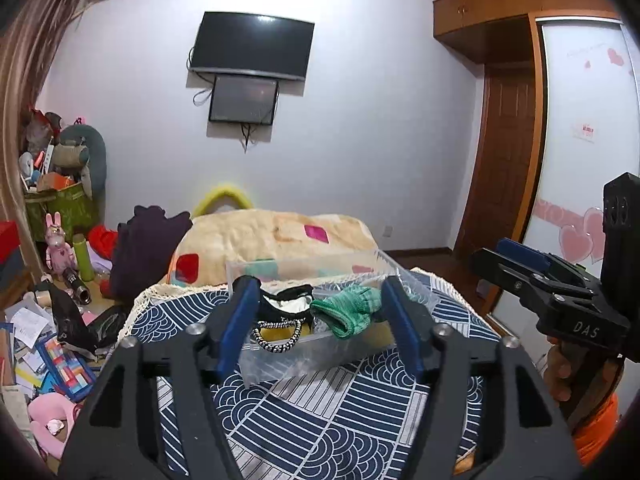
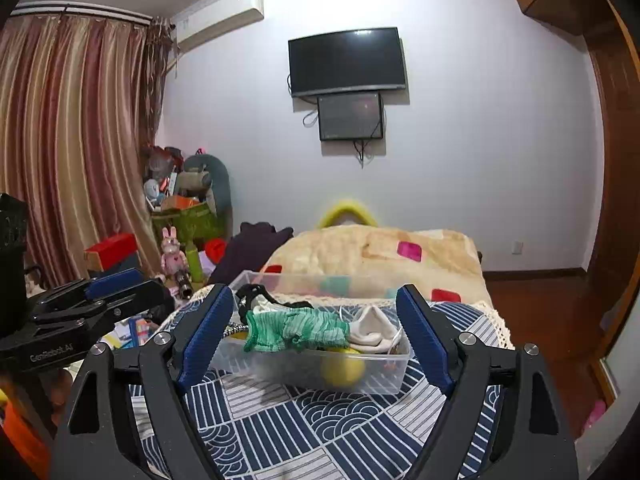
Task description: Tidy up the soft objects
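A clear plastic bin point(image 2: 316, 372) sits on the navy wave-patterned cloth point(image 2: 320, 432), straight ahead at twelve o'clock of both grippers. A green knit sock point(image 2: 296, 330) lies draped across its top, long axis running nine to three in the right wrist view, cuff toward nine. Beside it at three rests a white sock point(image 2: 374, 330). The left gripper point(image 1: 320, 316) and right gripper point(image 2: 316, 332) both stand spread, grasping nothing, short of the bin.
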Demonstrator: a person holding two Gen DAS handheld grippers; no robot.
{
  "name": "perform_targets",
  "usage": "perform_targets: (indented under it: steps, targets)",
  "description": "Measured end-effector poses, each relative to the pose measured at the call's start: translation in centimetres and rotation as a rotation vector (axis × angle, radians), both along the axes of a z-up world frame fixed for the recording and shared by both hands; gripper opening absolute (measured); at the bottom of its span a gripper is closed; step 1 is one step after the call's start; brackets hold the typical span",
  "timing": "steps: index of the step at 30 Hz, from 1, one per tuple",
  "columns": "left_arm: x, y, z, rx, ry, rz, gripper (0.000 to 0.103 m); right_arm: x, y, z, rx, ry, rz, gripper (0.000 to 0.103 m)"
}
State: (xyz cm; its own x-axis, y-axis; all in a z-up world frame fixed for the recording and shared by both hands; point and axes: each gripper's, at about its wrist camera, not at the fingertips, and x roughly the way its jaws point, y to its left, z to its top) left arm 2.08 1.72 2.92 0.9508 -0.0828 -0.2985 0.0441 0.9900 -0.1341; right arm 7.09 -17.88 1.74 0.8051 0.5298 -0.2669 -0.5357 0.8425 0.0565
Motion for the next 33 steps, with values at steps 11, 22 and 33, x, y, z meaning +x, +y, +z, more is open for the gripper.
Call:
perform_targets:
  steps: [11,22,33]
  targets:
    - [-1.3,-0.5,-0.7,0.010,-0.039,0.049,0.100,-1.4,0.0,-0.4,0.007,-0.054,-0.006,0.103]
    - [-1.4,-0.8,-1.5,0.033,-0.030,0.058,0.102,-1.5,-0.2,-0.9,0.016,-0.034,0.000,0.103]
    - [-1.4,-0.9,-1.5,0.037,-0.029,0.065,0.102,-1.5,-0.3,-0.9,0.018,-0.031,-0.002,0.103]
